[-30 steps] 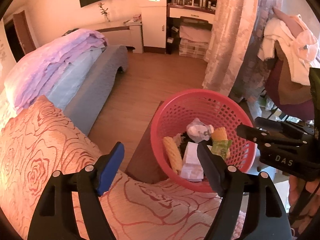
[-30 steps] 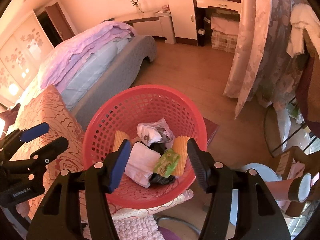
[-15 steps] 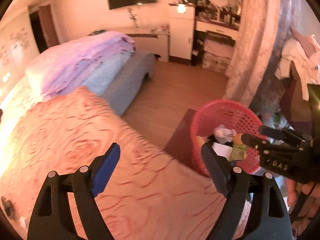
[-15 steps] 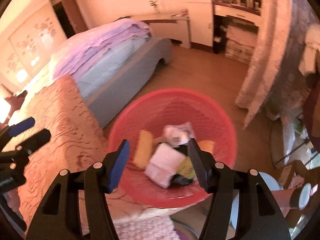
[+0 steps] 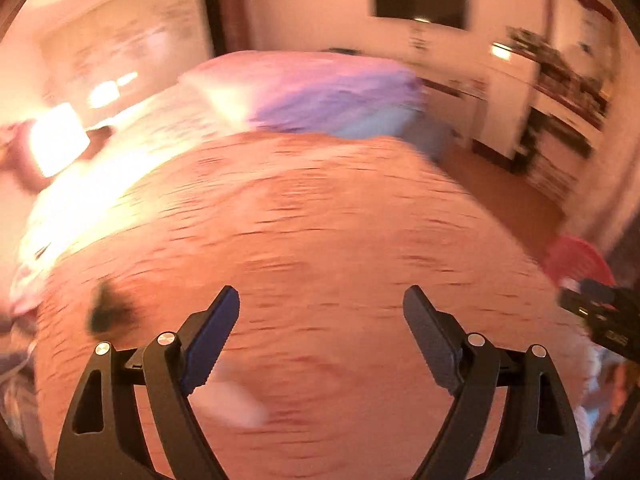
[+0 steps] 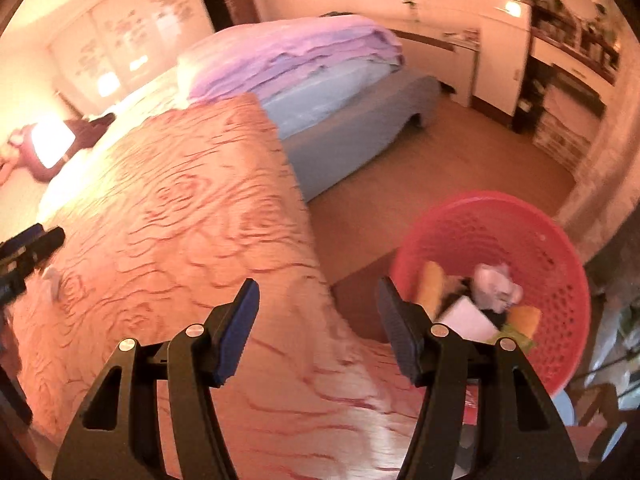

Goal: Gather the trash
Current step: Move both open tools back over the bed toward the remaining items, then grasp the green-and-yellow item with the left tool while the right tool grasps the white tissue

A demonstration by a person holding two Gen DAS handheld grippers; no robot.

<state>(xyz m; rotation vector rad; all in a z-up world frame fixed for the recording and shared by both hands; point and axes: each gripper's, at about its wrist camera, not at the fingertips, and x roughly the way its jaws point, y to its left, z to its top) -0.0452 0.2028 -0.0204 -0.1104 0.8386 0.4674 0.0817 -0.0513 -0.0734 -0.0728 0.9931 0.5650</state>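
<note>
Left wrist view is smearing badly, I'm telling my spotter, but I'm seeing the left tool (image 5: 321, 294) hanging released over the orange bedspread (image 5: 340, 208), jaws standing wide with nothing between them.

Spotter: Where is the trash lying?

Me: I'm picking out two pieces on the bedspread. A pale scrap (image 5: 232, 396) is sitting low in frame, just under the blue finger (image 5: 212, 336), so it is lying close below and slightly to the left of the tool's centre line. A dark piece (image 5: 106, 310) is lying further out to the left. Both are too blurred for me to call a long axis.

Spotter: And the other hand?

Me: The right tool (image 6: 318, 284) is also released and empty, pointing down at the bed edge beside the red basket (image 6: 560, 240), which is already holding wrappers and paper (image 6: 464, 312). From that camera the pale scrap is showing just beside the left tool, far over on the left.

Spotter: So which hand is taking it?

Me: I'm judging the left is nearer by far. It is needing to tip down and pull back over the scrap; the basket is waiting well off to its right.
</note>
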